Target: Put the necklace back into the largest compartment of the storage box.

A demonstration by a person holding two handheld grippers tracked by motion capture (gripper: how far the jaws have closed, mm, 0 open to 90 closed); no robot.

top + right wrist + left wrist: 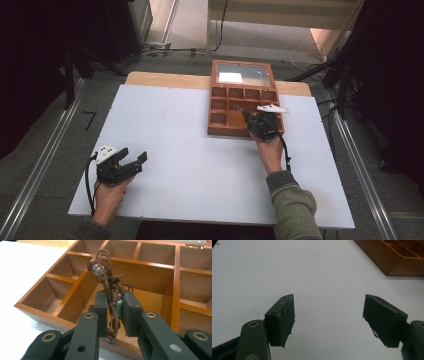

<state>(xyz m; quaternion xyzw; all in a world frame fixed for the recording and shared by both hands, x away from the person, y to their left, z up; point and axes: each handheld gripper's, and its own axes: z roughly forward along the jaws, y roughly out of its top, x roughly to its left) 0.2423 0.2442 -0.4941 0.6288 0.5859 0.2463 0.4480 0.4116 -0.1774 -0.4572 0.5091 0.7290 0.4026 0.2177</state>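
A white board (190, 165) covered most of the table, its far edge stopping short of a strip of bare wood (165, 79). Toward the far right of the board sat a wooden compartment box (222, 131) with its glass lid (243, 74) swung open and standing behind it.

The right gripper (115, 308) was held over the near edge of the box, above the large compartment on the near side. Its jaws were clamped on a brown cord bracelet (110, 282) strung with small beads, a greenish one pinched between the pads. The bracelet stood on edge, its knotted loop rising above the jaws and its lower end hanging below them; whether that end touched the box floor I could not tell, since the jaws hid it. The compartments seen around it looked bare.

The left gripper (131, 161) rested low at the near left part of the board, well apart from the box, with its jaws spread wide and nothing between them. In the left gripper view the near corner of the box lay far off at the upper right, and plain white surface stretched between. That whole left half of the board was open.
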